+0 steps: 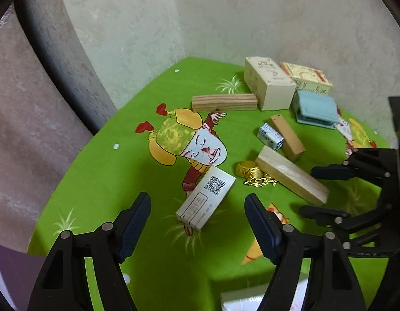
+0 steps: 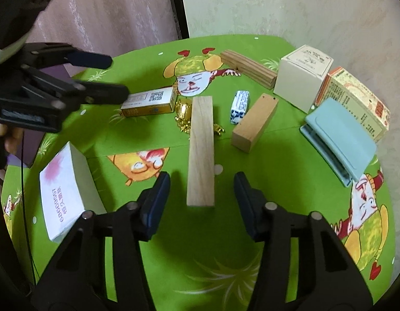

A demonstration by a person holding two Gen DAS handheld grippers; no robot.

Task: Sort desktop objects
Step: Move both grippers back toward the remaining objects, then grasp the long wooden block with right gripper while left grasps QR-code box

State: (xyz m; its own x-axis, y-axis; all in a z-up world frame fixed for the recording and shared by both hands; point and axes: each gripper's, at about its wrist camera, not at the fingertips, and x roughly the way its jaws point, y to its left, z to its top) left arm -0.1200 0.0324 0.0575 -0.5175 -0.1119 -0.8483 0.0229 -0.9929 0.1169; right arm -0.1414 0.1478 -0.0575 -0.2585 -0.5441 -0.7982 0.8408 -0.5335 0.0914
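Desktop objects are being shown scattered over a green cartoon-print cloth (image 2: 251,246). In the right wrist view, a pale wood block (image 2: 201,150) is lying lengthwise at the centre of the frame, its near end sitting between the fingers of the right gripper (image 2: 202,190); the jaws are standing apart with a gap on each side of the block, so nothing is being gripped. A gold ornament (image 2: 183,115) is lying just beside the block's far end. To its right a blue-and-white packet (image 2: 239,106) and a tan block (image 2: 255,123) are lying side by side. A striped block (image 2: 247,68), a cream box (image 2: 302,73), a printed box (image 2: 355,101) and a blue hole punch (image 2: 342,140) are ranged along the upper right. A white box (image 2: 62,189) is resting at lower left.

In the left wrist view, the left gripper (image 1: 198,215) is being held wide over a QR-code box (image 1: 206,199), which is lying at lower centre between the fingers; the pads are clear of it. The right gripper is appearing at the right edge.
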